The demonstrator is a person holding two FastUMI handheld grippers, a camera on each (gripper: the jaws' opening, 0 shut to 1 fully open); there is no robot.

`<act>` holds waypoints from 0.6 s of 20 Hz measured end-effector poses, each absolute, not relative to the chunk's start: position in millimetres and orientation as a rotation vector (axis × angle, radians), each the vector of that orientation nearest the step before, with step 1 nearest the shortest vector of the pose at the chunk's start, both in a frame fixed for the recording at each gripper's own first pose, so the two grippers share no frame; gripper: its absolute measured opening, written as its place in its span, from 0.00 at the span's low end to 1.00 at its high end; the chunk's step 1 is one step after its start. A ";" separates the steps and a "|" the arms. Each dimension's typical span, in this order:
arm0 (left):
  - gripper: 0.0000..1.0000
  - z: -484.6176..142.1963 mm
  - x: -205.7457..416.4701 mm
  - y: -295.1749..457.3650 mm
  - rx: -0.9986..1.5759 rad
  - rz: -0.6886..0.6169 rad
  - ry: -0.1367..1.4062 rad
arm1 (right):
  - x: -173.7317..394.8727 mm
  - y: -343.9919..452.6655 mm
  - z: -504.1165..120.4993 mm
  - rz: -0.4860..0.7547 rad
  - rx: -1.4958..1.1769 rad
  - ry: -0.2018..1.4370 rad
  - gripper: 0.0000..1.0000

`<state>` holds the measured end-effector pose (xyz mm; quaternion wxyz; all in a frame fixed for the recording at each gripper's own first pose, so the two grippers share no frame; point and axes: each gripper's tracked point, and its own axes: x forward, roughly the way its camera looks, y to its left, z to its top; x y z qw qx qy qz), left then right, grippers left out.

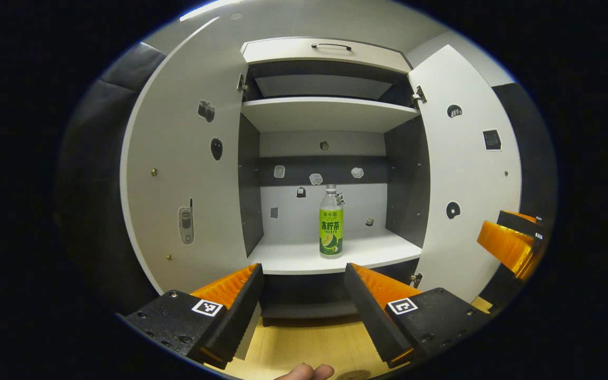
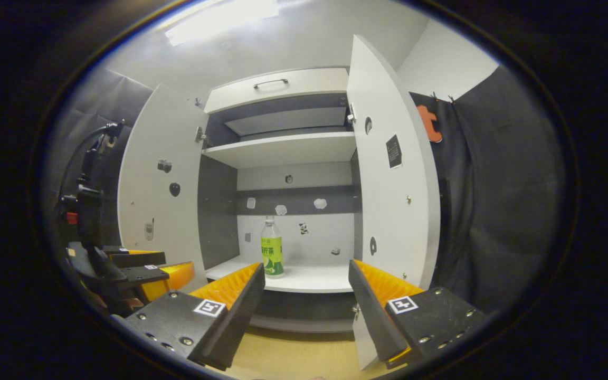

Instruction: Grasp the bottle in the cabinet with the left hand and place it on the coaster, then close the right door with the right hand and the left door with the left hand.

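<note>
Bottle (image 1: 331, 221) upright on cabinet shelf (image 1: 304, 256), left tool (image 1: 304, 295) and right tool (image 2: 306, 293) wide open — both empty

The bottle (image 1: 331, 221) is set upright on the lower shelf (image 1: 304, 258) in the cabinet (image 1: 325, 113), between the left door (image 1: 188, 174) and right door (image 1: 467, 179). The coaster (image 1: 353, 375) is perhaps glimpsed on the table (image 1: 304, 343) before it.

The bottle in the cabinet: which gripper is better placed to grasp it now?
Left. The left gripper is open and the bottle stands upright almost straight ahead between its fingers; from the right gripper it sits off toward the left finger.
</note>
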<state>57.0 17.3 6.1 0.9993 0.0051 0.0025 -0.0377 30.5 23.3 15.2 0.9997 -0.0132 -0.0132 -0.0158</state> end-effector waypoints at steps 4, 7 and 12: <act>0.98 14.2 86.1 10.9 0.002 -0.095 -0.004 | 34.5 22.8 19.6 -0.044 -0.022 -0.032 0.96; 0.97 24.2 115.6 -0.5 -0.017 -0.120 -0.017 | 39.3 19.2 23.7 -0.055 -0.039 -0.036 0.96; 0.97 32.9 171.2 -24.5 -0.022 -0.169 -0.033 | 44.9 19.0 29.7 -0.062 -0.032 -0.034 0.99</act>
